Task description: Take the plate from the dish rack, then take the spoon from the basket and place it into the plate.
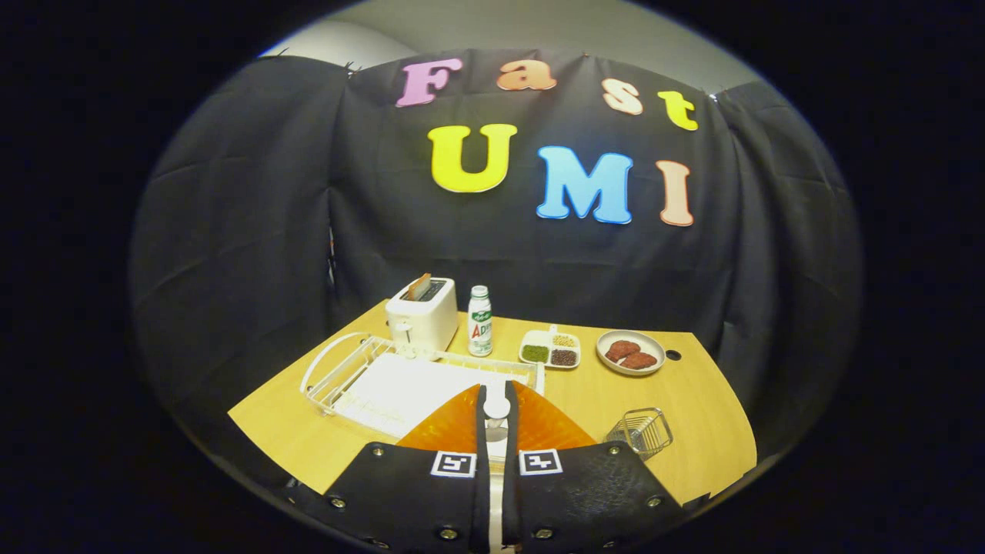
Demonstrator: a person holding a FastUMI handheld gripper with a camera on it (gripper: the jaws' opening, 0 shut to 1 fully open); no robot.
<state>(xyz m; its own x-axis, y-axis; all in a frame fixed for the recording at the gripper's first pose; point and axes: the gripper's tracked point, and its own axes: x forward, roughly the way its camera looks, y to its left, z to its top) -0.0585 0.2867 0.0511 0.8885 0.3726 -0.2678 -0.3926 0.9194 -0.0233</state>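
Observation:
My gripper (496,404) is shut on a white spoon (496,409), whose rounded end shows between the fingertips. Right under and ahead of the fingers lies an orange plate (450,429) on the wooden table, showing on both sides of the fingers. The spoon hangs over the plate; I cannot tell whether it touches it. The white dish rack (338,369) lies just beyond the plate to the left, with a white mat in it. To the right of the fingers sits the wire basket (642,431), tipped a little, with nothing seen inside.
At the back of the table stand a white toaster (422,315) holding a slice of toast, a white bottle (480,323), a divided dish of beans (549,350) and a bowl with brown patties (631,352). The table's edge runs close behind the basket.

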